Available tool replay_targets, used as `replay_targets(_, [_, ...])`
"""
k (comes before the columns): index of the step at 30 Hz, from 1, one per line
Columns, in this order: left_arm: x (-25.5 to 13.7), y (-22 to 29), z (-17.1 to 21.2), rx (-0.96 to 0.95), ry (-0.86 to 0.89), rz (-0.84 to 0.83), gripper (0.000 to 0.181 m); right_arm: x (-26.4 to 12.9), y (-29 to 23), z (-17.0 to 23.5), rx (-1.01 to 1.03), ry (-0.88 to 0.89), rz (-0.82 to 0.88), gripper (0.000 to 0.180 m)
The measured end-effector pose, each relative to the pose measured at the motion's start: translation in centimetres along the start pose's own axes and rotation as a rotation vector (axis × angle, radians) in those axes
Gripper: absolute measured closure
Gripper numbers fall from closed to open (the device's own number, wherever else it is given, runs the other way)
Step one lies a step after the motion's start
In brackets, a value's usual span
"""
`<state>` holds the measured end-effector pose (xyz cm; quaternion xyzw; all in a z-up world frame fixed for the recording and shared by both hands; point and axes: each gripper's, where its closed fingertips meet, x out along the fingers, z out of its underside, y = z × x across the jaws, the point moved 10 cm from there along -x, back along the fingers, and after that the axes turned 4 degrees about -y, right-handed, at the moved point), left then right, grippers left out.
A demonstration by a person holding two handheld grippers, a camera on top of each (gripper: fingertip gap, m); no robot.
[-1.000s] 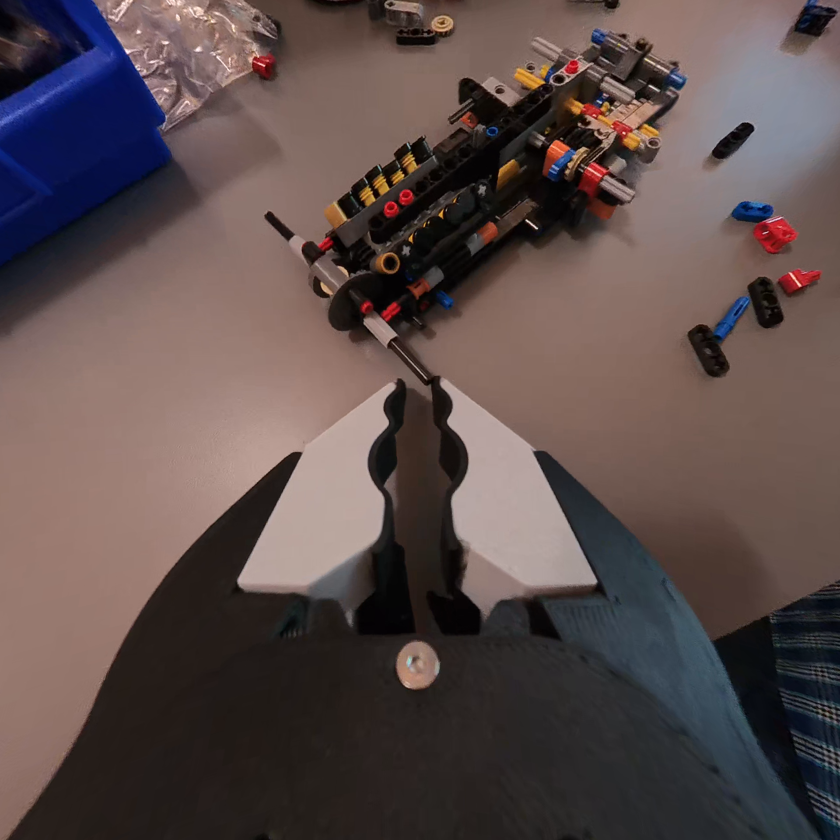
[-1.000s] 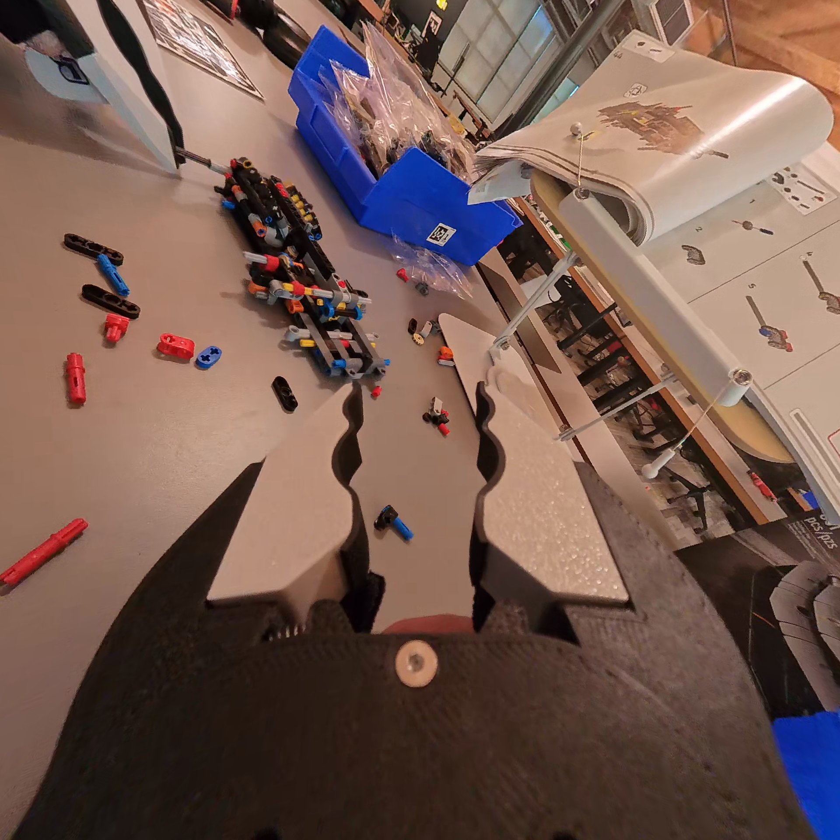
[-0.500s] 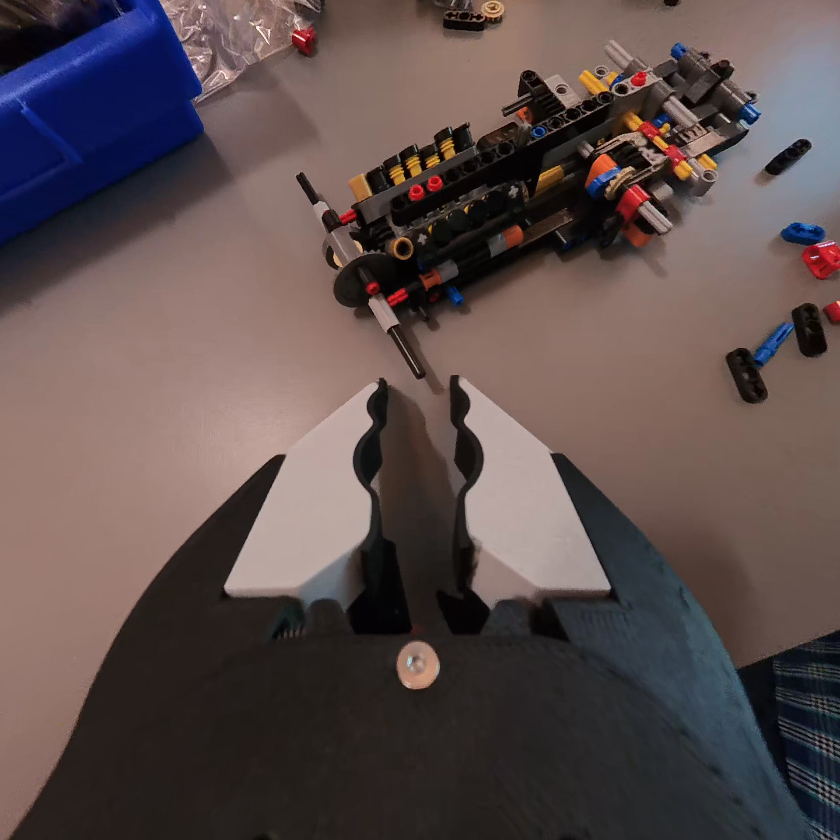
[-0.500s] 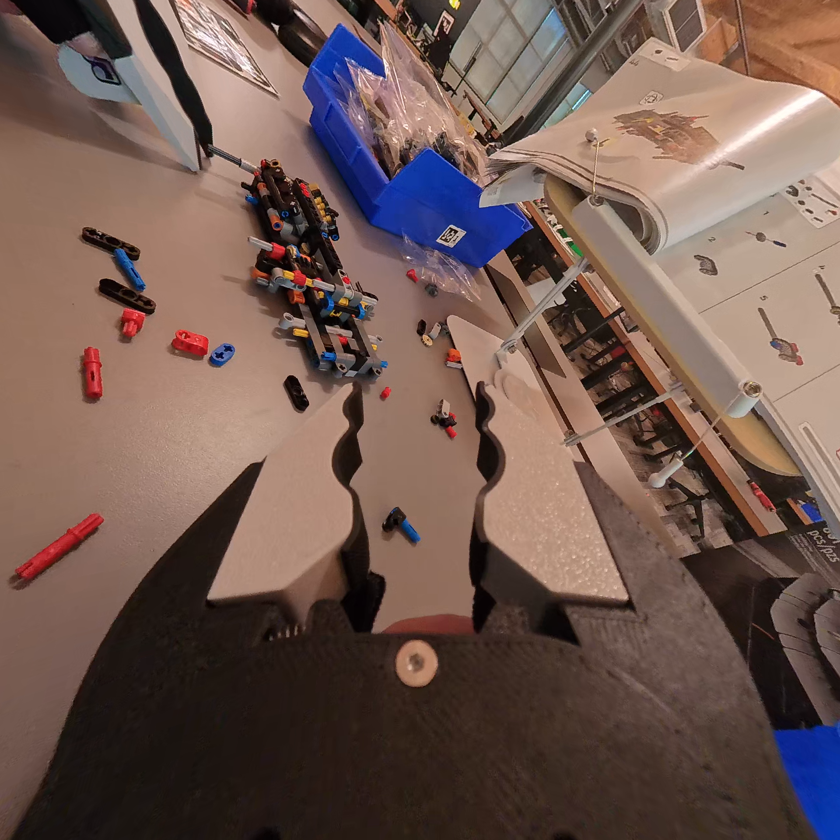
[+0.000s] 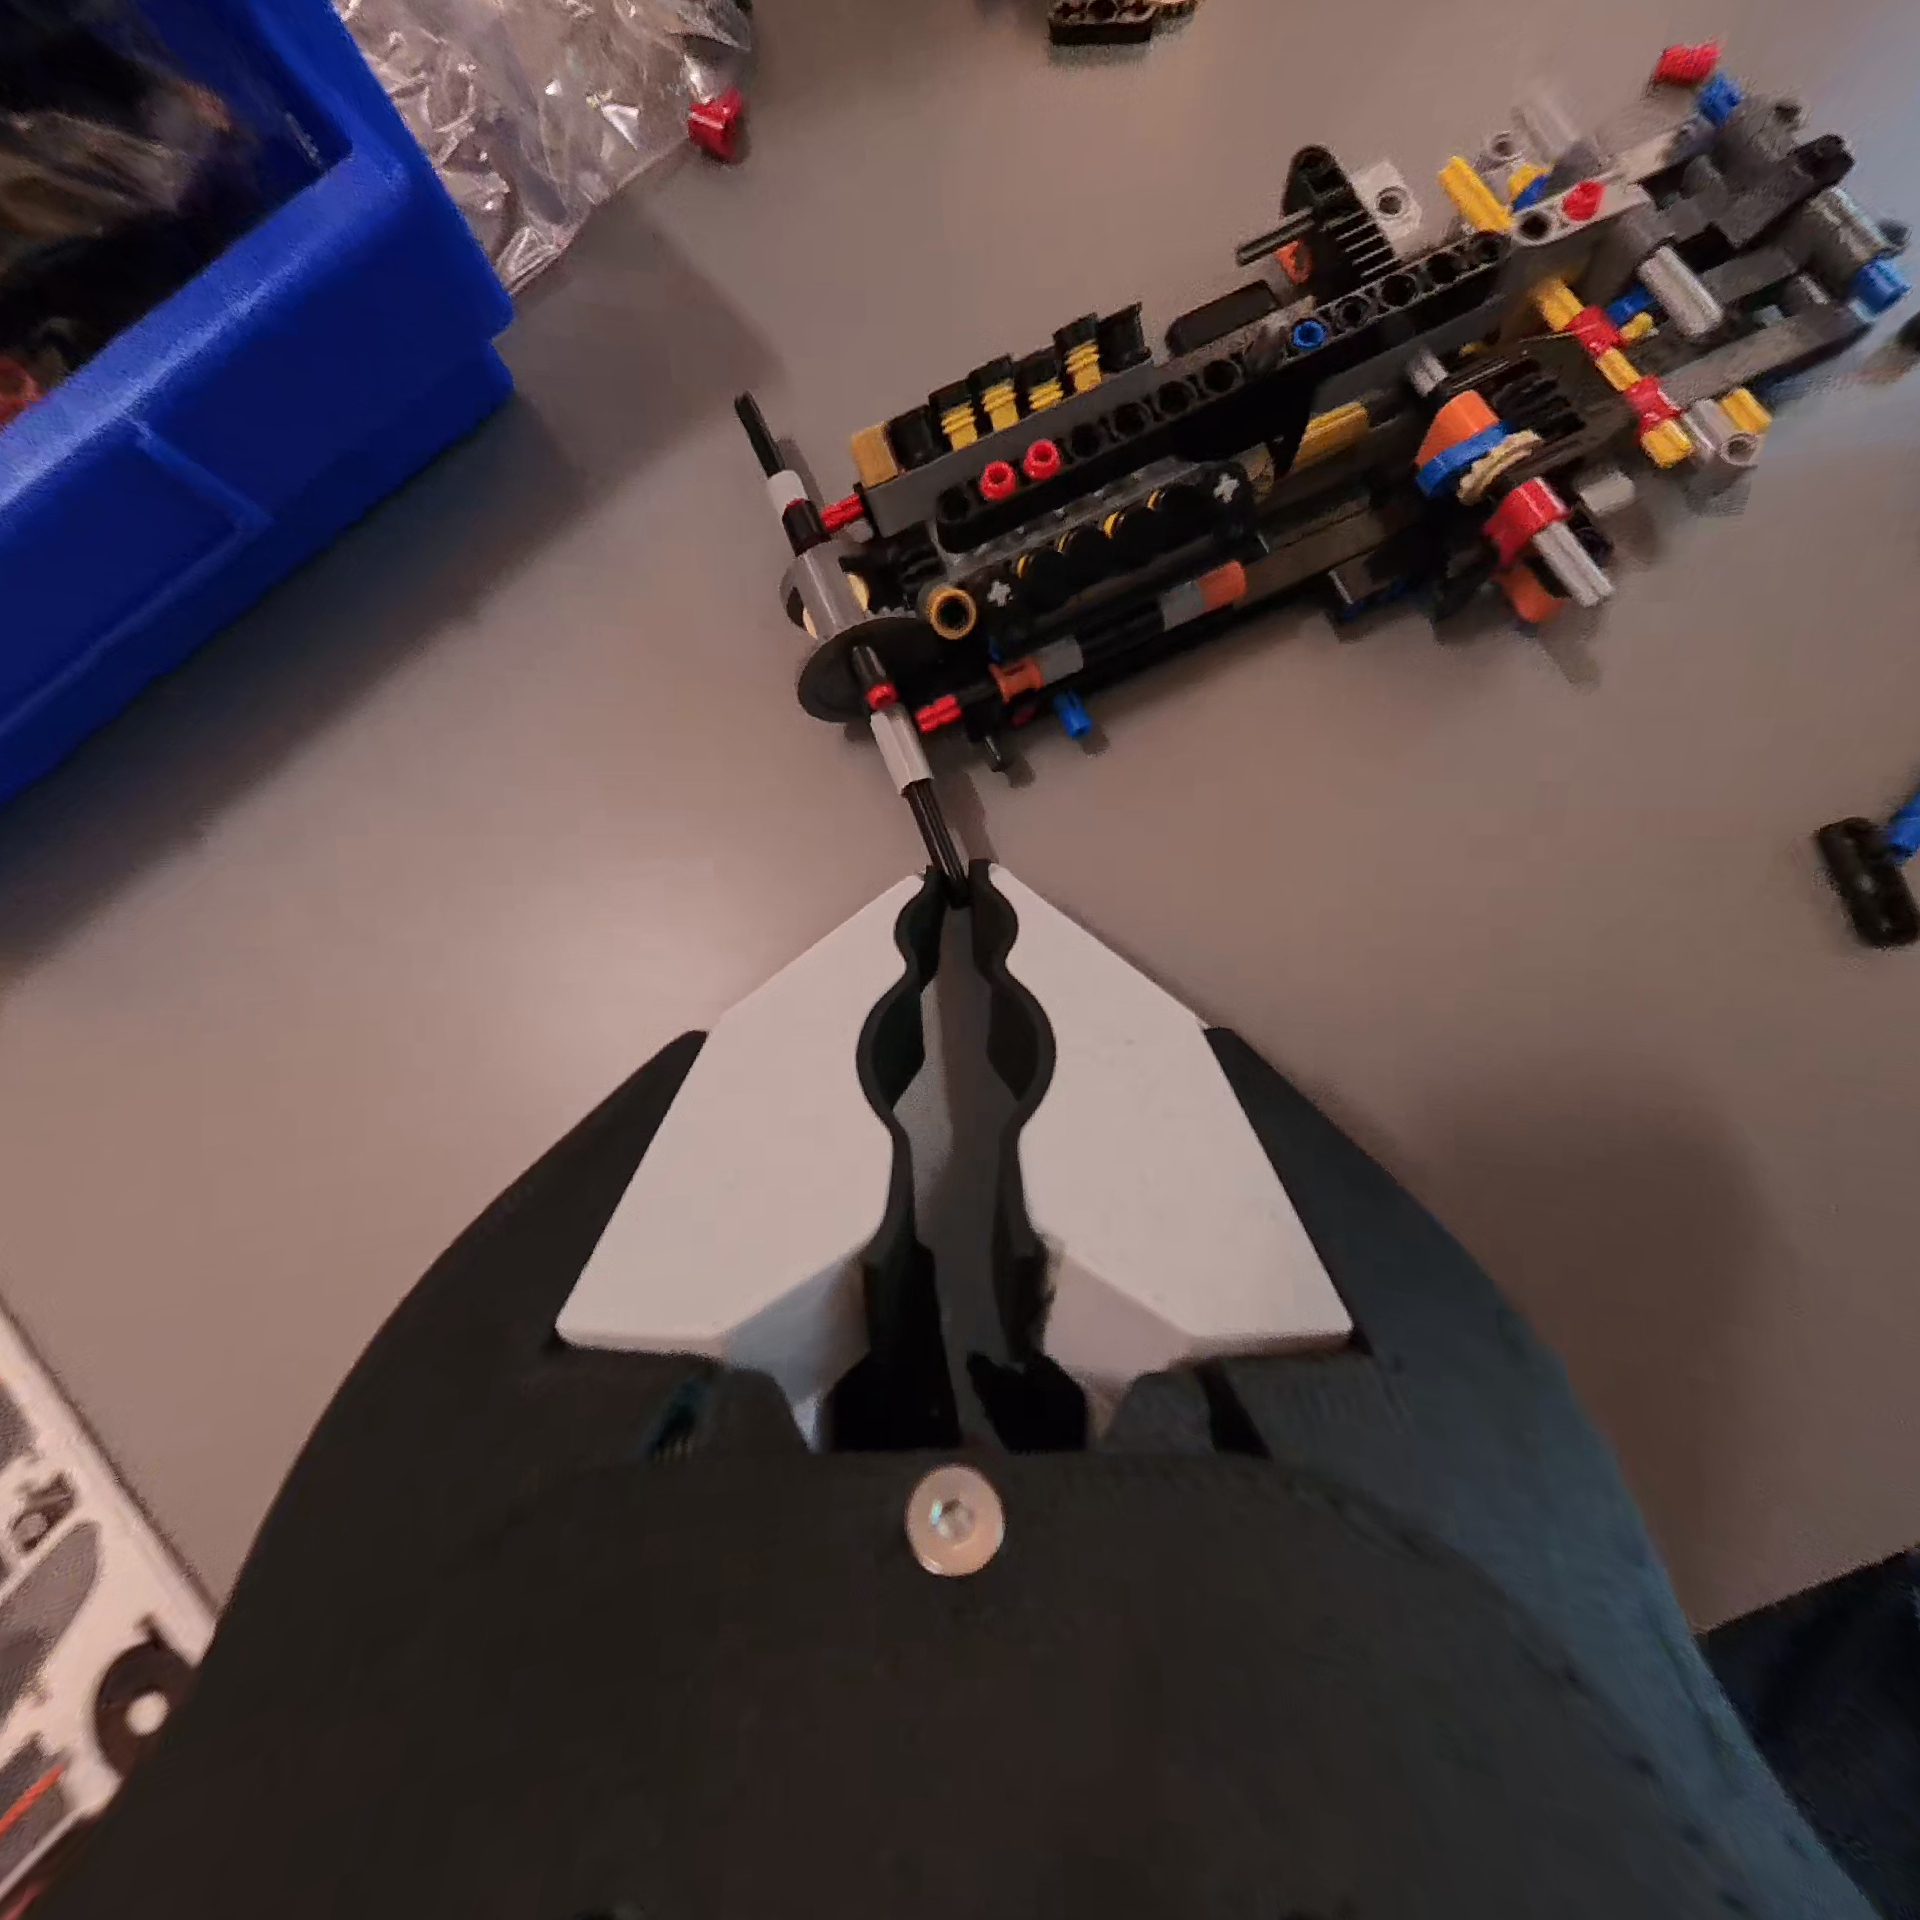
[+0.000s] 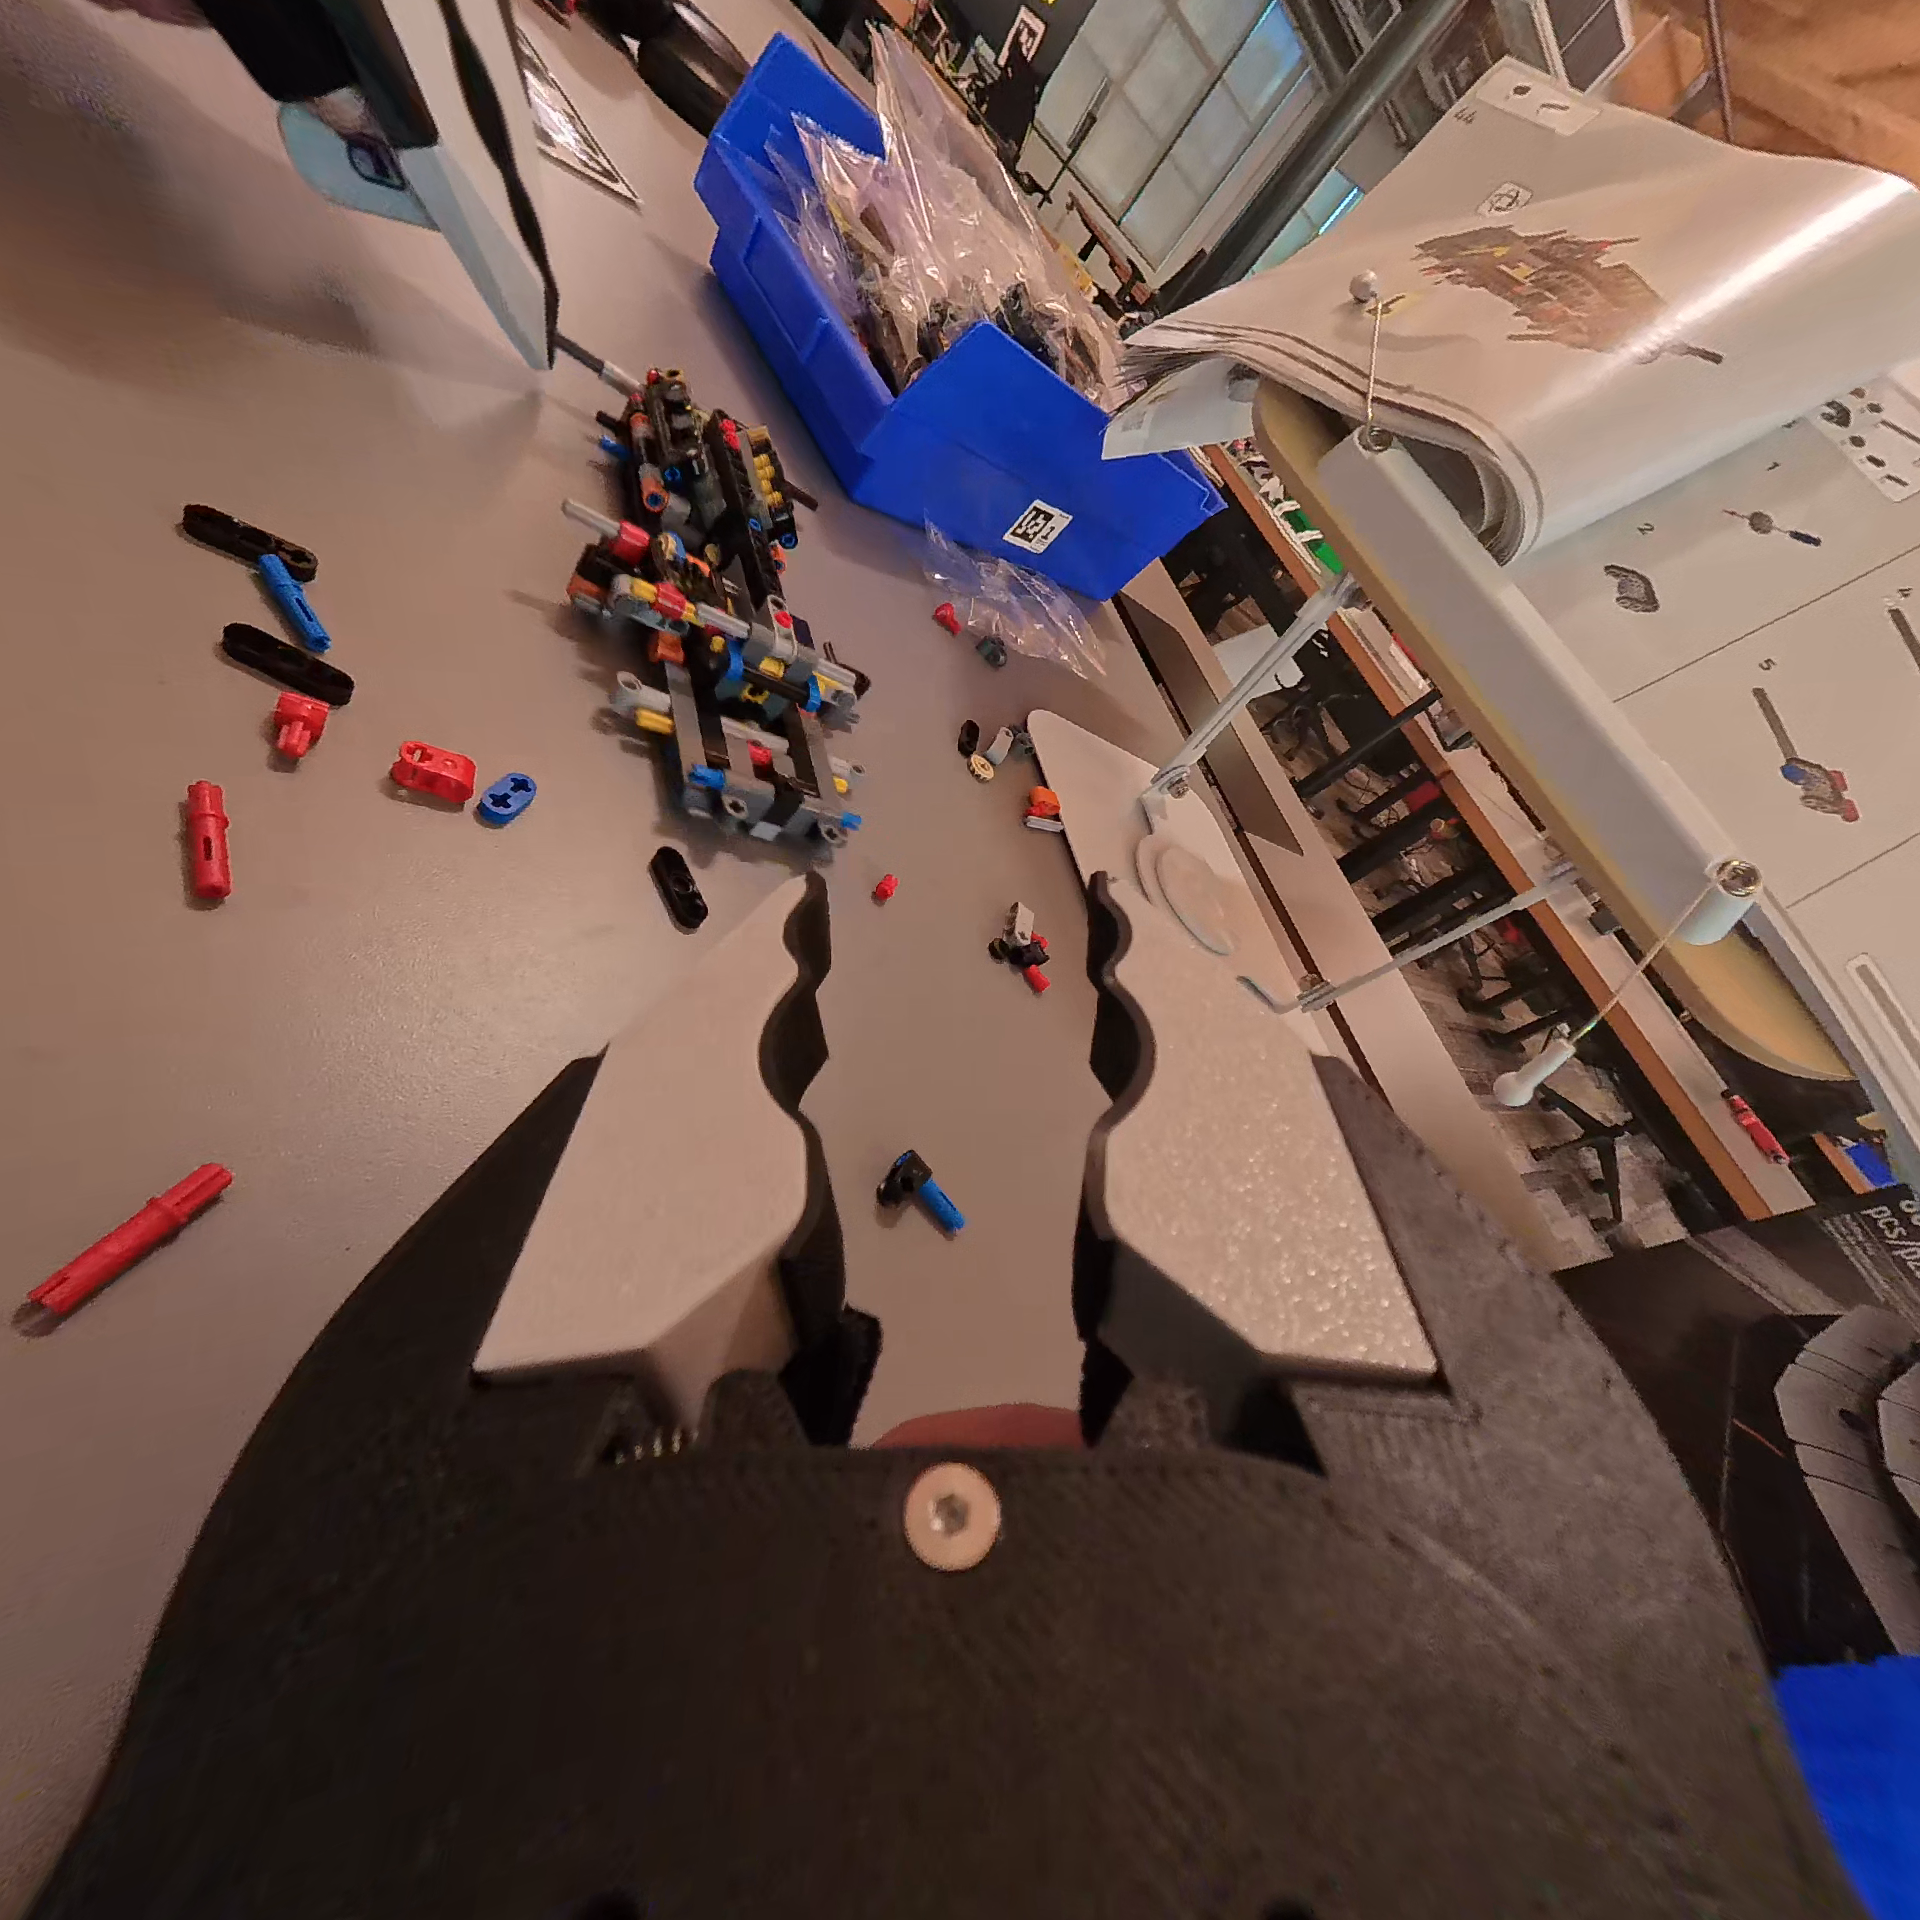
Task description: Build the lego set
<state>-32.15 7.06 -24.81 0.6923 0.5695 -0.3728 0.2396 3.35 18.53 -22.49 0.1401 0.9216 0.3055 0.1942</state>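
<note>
A long lego chassis [image 5: 1299,488] of black, grey, yellow and red parts lies on the grey table; it also shows in the right wrist view [image 6: 717,623]. A black axle [image 5: 914,779] sticks out of its near end. My left gripper [image 5: 954,883] is shut on the tip of that axle; it shows far off in the right wrist view [image 6: 545,348]. My right gripper [image 6: 951,894] is open and empty above the table, short of the chassis's other end. A small black and blue pin piece [image 6: 920,1190] lies on the table between its fingers.
A blue bin [image 6: 935,353] with plastic bags stands behind the chassis, also in the left wrist view [image 5: 208,364]. Loose red, blue and black parts [image 6: 291,665] lie left of the chassis. An instruction booklet [image 6: 1558,312] on a stand is at the right. Spacing between my two grippers at the tips: around 30 cm.
My left gripper opened and drew back from the axle half a second ago, then moved forward and closed on the axle's tip. The right gripper stayed open and drifted slightly.
</note>
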Motion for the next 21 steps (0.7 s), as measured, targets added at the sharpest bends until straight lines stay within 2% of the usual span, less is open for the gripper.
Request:
replay_targets(2, [-0.1, -1.2, 0.1, -0.002, -0.016, -0.031, 0.166, 0.0, 0.0, 0.0, 0.003, -0.001, -0.001, 0.132])
replay_targets(5, [-0.2, -1.9, 0.2, -0.062, -0.008, 0.026, 0.148, 0.0, 0.0, 0.0, 0.006, 0.0, -0.003, 0.132])
replay_targets(6, [-0.1, -2.0, 0.2, -0.068, -0.006, 0.025, 0.134, 0.0, 0.0, 0.1, 0.007, -0.002, -0.005, 0.132])
replay_targets(8, [0.3, -2.1, 0.0, -0.036, -0.017, -0.012, 0.141, 0.1, 0.0, 0.1, 0.009, -0.002, -0.009, 0.132])
replay_targets(12, [1.0, -2.0, -0.4, -0.001, -0.024, 0.011, 0.174, 0.1, 0.0, 0.2, 0.011, -0.003, -0.012, 0.132])
replay_targets(17, [0.8, -2.9, -0.4, 0.061, -0.051, 0.022, 0.178, 0.0, 0.0, 0.1, 0.016, 0.001, -0.013, 0.132])
replay_targets(21, [0.8, -3.4, -0.9, 0.19, -0.04, 0.083, 0.179, 0.0, -0.2, 0.0, 0.007, 0.0, -0.018, 0.132])
